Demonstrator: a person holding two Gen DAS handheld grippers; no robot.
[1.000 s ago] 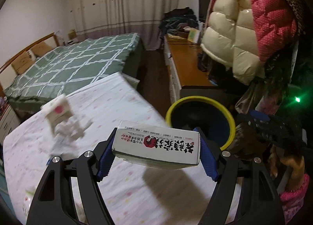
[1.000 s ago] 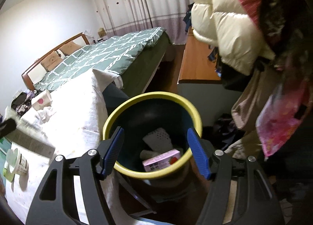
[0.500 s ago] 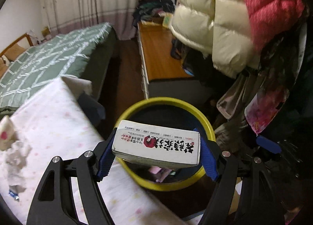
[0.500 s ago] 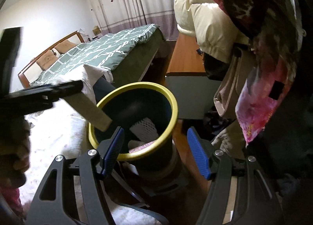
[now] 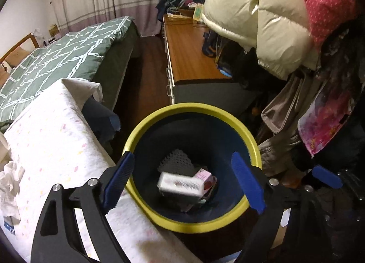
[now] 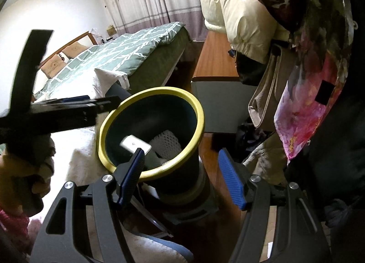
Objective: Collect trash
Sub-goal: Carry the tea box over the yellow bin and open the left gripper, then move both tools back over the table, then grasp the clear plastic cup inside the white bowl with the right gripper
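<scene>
Carton (image 5: 180, 185), white with red print and blurred, sits inside the yellow-rimmed bin (image 5: 159, 117), on top of a pink box (image 5: 203, 174) and beside a white foam net (image 5: 176, 160) at the bottom. The left hand-held gripper (image 5: 182, 180) hovers directly over the bin mouth with its blue pads spread wide and nothing between them. In the right wrist view the same carton (image 6: 135, 144) appears pale and tilted within the dark bin wall (image 6: 182, 112), with the left tool reaching in from the side above the rim. The right hand-held gripper (image 6: 180, 174) is also open and empty, poised near the bin's outer edge. To the left lies the tabletop (image 5: 57, 137) under a white dotted cloth, where crumpled tissue (image 5: 10, 180) remains; a green bed (image 5: 57, 57) stands beyond. The drop step looks complete for this item. The next move likely calls for swinging 1 of the 2 tools back over the cloth and closing gently on the soft tissue.
</scene>
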